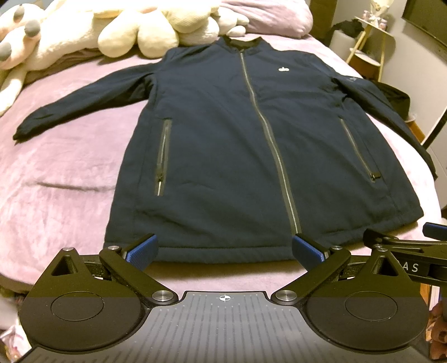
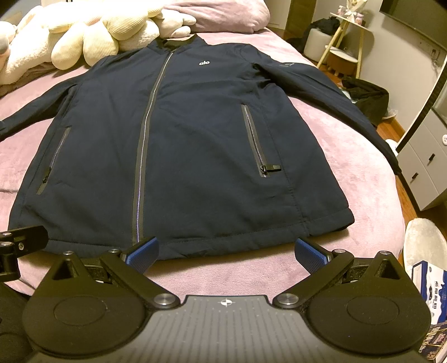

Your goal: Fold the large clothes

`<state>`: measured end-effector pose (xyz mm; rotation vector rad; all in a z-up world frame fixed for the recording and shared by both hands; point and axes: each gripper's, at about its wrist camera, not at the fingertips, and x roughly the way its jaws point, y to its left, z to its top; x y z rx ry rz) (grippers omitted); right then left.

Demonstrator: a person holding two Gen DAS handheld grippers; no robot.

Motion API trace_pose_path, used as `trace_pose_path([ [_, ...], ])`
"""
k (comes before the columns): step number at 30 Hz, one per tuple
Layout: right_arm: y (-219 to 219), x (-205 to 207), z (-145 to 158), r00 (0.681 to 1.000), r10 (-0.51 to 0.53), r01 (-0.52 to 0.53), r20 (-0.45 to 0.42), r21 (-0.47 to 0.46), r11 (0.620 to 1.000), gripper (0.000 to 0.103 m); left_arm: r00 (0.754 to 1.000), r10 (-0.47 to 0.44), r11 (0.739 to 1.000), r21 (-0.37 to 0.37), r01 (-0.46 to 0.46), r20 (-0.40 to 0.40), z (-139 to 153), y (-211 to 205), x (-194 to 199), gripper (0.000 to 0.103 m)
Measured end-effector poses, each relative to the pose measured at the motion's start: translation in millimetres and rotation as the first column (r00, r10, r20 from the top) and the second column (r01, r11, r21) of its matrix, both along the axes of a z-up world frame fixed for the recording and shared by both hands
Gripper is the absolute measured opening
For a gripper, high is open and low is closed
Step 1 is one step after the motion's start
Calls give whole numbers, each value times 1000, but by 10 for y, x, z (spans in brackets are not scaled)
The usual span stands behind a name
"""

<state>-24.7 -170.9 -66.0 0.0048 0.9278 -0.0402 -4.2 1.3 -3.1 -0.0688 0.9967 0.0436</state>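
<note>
Left tongs: spread wide, holding nothing; the blue pads sit at the near hem of the jacket, contact not confirmable. Right tongs: likewise spread wide and empty, pads at the same hem, further right.

Navy zip jacket: laid flat, front up, zipped, on the bed with its pink blanket. Collar at the far end, hem nearest both tongs. Both sleeves extend outward; the right sleeve runs to the bed's right edge. The left tongs face the hem left of the centre zip; the right tongs face the hem's right portion and corner.

Surroundings: cream plush toys at the far left, just beyond the collar and left shoulder. A pillow lies far behind. A white drawer cabinet stands right of the bed. Nothing lies on the jacket.
</note>
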Motion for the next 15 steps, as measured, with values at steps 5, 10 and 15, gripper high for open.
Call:
trace_pose_path([
  [5, -12, -8, 12, 1000, 1, -1, 6, 6, 1000, 103, 1000, 0, 1000, 0, -1, -1, 3, 0, -6, 103],
  [10, -18, -19, 12, 1000, 2, -2, 8, 9, 1000, 103, 1000, 1, 1000, 0, -1, -1, -1, 7, -5, 103],
  [15, -14, -17, 11, 1000, 3, -3, 9, 7, 1000, 103, 1000, 1, 1000, 0, -1, -1, 0, 11, -10, 103],
])
